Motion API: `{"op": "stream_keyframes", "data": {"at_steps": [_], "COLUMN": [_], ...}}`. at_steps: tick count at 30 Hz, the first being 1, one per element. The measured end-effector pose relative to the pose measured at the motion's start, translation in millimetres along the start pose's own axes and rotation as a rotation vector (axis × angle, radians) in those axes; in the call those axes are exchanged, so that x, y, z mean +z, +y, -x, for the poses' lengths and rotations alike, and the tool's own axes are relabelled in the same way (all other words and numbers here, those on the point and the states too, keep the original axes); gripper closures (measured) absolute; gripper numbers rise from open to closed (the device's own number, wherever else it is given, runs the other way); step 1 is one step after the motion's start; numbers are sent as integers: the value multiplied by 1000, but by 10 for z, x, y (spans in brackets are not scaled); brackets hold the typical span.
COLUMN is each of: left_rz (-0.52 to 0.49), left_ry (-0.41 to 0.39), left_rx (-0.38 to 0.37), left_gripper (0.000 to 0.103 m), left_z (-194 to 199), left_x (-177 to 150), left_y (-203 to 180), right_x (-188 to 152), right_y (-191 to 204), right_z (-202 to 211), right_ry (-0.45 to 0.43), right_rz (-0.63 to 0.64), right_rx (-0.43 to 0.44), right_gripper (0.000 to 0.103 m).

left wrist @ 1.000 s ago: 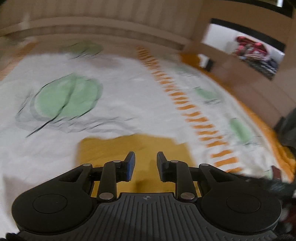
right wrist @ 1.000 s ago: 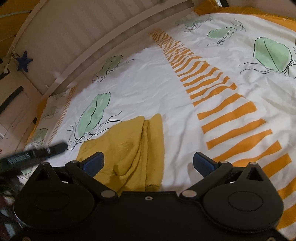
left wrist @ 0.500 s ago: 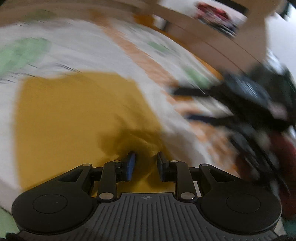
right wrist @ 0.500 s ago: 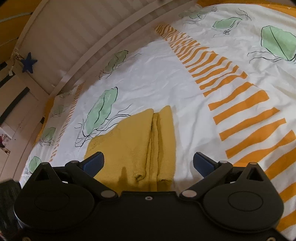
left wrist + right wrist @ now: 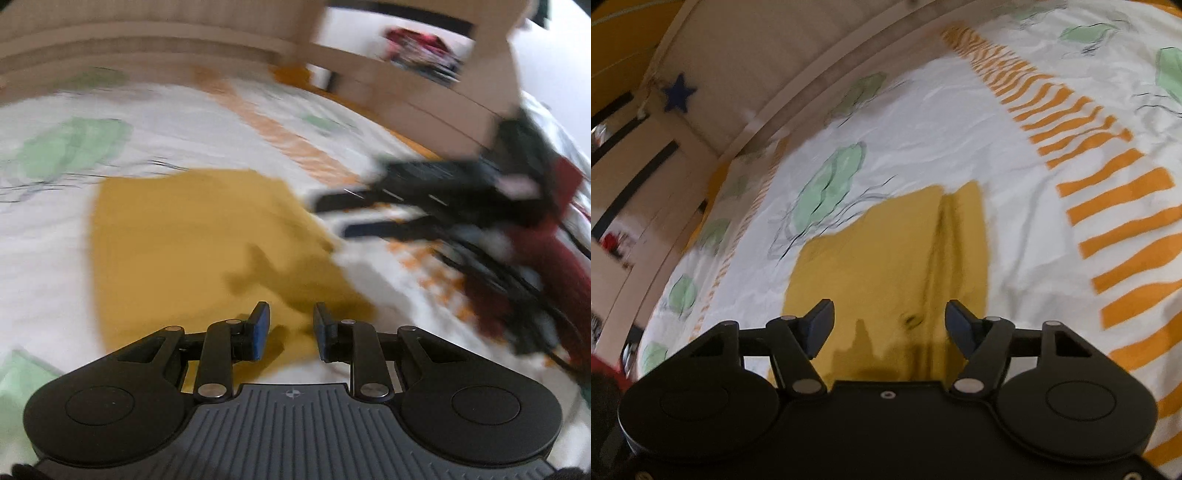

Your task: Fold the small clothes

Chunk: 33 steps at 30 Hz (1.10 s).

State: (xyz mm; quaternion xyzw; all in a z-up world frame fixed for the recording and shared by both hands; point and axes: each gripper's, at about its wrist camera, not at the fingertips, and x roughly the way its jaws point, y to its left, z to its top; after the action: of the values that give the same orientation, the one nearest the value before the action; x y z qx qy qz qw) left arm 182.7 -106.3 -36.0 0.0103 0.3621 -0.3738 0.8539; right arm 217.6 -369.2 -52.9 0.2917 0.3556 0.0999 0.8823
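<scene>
Left gripper (image 5: 291, 328) low over yellow garment (image 5: 192, 240), fingers narrow | right gripper (image 5: 889, 325) above it, fingers wide

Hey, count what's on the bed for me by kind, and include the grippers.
Yellow garment: 1
Printed bed sheet: 1
Grippers: 2, left gripper and right gripper, both open
Total: 4

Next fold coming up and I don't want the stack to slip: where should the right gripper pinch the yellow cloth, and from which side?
Probably the near edge of the yellow cloth, at the doubled ridge, coming in low from the front. The right gripper already straddles that spot, open, and the cloth elsewhere lies flat on the sheet.
</scene>
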Motion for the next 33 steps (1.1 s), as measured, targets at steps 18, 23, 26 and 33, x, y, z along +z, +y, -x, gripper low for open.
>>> {"op": "stream_keyframes", "data": {"at_steps": [18, 23, 26, 33], "left_rz": [149, 120, 96, -18], "left_ry": [-10, 2, 23, 101], "left_rx": [212, 201, 192, 169], "left_gripper": [78, 78, 78, 76], "left_z": [65, -27, -110, -212], "left_x": [89, 120, 107, -49], "left_y": [659, 655, 631, 504], "right_x": [-365, -493, -528, -234], "right_y": [396, 386, 347, 335], "right_z": [55, 169, 101, 273], "right_ry": [184, 257, 300, 171], "right_rz": [273, 299, 307, 256], "right_rx": [-65, -70, -116, -107], "right_gripper": [93, 94, 94, 53]}}
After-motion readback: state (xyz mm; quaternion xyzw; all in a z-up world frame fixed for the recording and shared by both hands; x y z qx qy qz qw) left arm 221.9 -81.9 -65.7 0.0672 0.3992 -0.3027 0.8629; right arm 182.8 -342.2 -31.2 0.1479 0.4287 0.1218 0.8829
